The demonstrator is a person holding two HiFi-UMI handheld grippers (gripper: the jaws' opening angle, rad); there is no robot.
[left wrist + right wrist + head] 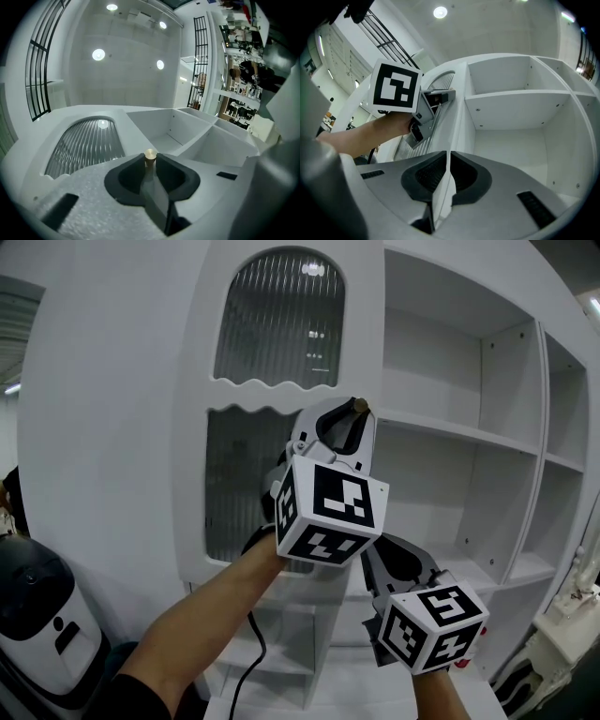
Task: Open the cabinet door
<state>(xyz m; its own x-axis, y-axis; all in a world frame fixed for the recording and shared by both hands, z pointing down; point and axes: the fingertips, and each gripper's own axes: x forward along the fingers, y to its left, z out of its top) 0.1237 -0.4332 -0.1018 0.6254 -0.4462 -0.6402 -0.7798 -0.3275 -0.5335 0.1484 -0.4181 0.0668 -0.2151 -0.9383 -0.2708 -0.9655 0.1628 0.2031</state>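
A tall white cabinet door point(122, 409) with two ribbed glass panes point(279, 320) stands left of open shelves point(450, 427). Its small brass knob point(360, 406) sits at the door's right edge. My left gripper point(352, 415) points up at it, and its jaws are shut on the knob point(150, 153) at their tips point(150, 164). My right gripper point(382, 554) hangs lower and to the right, in front of the shelves, shut with nothing between its jaws point(448, 157). The right gripper view shows the left gripper's marker cube point(396, 86) against the door point(457, 117).
The shelf compartments point(520, 122) hold nothing. A white and black machine point(37, 615) stands on the floor at lower left. Ornate white furniture point(562, 634) is at lower right. A black cable point(246, 662) hangs below my left forearm.
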